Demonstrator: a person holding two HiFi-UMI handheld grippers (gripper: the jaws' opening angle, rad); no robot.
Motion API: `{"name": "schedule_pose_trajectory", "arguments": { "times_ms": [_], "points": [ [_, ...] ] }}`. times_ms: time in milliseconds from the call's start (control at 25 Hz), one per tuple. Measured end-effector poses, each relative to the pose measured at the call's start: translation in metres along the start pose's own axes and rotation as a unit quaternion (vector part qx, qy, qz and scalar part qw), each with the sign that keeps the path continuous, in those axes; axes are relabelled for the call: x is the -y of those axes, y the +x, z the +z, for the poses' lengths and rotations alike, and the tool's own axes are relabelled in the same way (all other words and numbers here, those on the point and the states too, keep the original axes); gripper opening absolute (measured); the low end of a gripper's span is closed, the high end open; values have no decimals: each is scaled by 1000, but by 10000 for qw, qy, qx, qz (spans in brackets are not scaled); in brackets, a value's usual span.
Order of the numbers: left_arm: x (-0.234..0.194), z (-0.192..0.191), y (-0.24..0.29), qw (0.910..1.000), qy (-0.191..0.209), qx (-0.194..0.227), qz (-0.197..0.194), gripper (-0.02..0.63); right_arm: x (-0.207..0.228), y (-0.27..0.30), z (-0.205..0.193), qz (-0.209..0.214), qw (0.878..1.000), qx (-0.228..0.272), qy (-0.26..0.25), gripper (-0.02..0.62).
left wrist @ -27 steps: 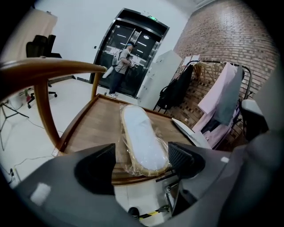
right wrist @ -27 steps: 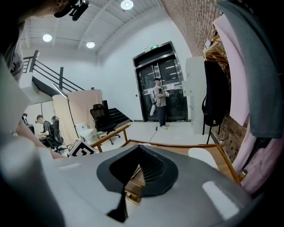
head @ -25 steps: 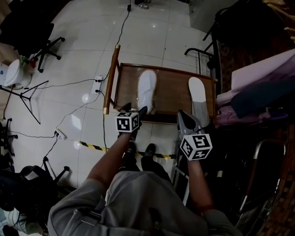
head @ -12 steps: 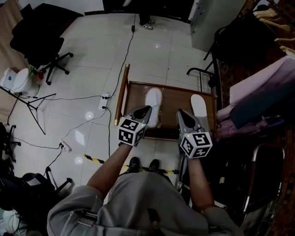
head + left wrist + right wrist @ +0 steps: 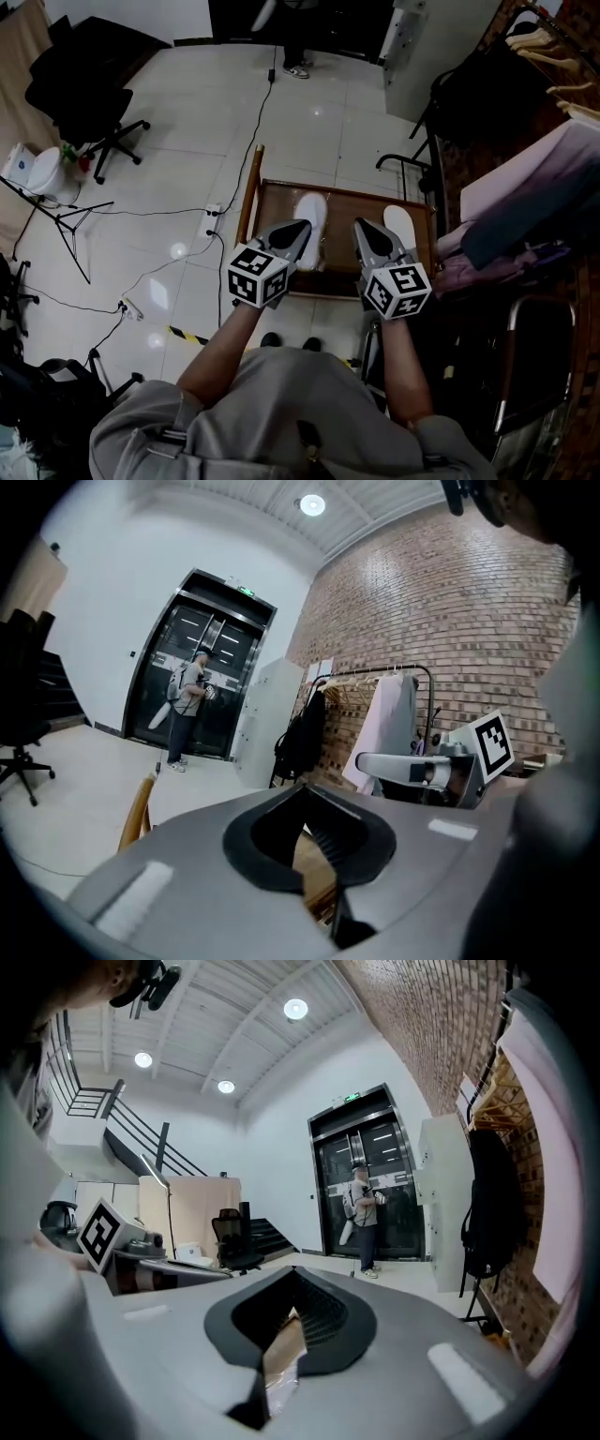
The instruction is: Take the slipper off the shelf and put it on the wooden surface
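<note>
Hovering over the low brown wooden tabletop (image 5: 349,208) with left tongs (image 5: 300,230) just clenched on nothing and right tongs (image 5: 366,232) clenched empty too; resting there, a flat white slipper (image 5: 316,208) and its twin (image 5: 397,221); probably light, soft, floppy; best pinched at the heel rim.

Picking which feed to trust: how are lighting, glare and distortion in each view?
Head view: dim, right side near black, glare spots on the tiled floor. Left gripper view: fisheye bends the brick wall, dark corners. Right gripper view: same fisheye curve, ceiling lamps bright.
</note>
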State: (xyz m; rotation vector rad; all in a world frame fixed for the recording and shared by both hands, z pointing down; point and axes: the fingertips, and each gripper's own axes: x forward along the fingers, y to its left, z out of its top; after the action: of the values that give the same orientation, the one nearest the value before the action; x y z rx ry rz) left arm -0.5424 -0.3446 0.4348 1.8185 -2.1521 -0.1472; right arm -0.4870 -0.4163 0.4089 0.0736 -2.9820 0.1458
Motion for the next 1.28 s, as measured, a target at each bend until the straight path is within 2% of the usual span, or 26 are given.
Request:
{"name": "schedule_pose_trajectory", "arguments": {
  "times_ms": [240, 640, 1280],
  "points": [
    [2, 9, 1, 9999, 24, 1, -141, 6, -8, 5, 8, 127, 9997, -30, -200, 0],
    [10, 17, 7, 9996, 157, -41, -248, 6, -5, 4, 11, 212, 9997, 41, -79, 0],
    [15, 14, 5, 9994, 139, -82, -298, 6, -11, 0, 14, 274, 9995, 103, -91, 0]
  ]
}}
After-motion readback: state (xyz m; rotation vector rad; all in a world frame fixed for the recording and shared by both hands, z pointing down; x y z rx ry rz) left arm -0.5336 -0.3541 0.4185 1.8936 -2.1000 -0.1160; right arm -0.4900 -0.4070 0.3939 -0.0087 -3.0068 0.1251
